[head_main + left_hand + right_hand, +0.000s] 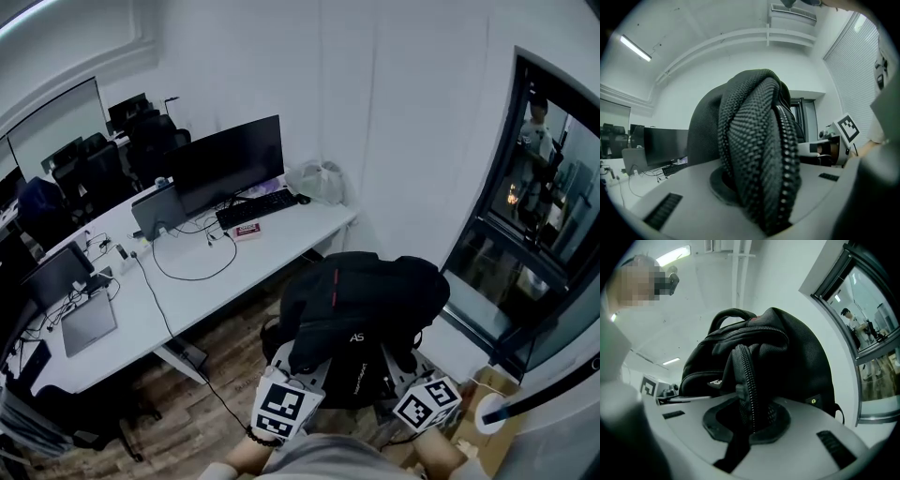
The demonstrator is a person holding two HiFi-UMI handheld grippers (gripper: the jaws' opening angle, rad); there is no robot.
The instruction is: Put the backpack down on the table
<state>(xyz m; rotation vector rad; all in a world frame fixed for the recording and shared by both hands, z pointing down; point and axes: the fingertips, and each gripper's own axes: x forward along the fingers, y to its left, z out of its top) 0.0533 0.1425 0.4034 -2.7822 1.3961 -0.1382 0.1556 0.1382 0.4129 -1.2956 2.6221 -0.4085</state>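
A black backpack (361,305) with a red stripe hangs in the air over the wooden floor, to the right of the white table (187,281). Both grippers carry it from below. My left gripper (298,367) is shut on a fold of the backpack's woven fabric (757,154), which fills the left gripper view. My right gripper (401,367) is shut on a zippered edge of the backpack (747,385); the bag's body and top handle rise behind it. The fingertips of both are hidden under the bag in the head view.
On the table stand a black monitor (228,161), a keyboard (255,208), a laptop (89,323), cables and a plastic bag (319,180) at its far end. Office chairs (89,169) stand behind. A glass door (534,216) is on the right, a cardboard box (492,412) near my feet.
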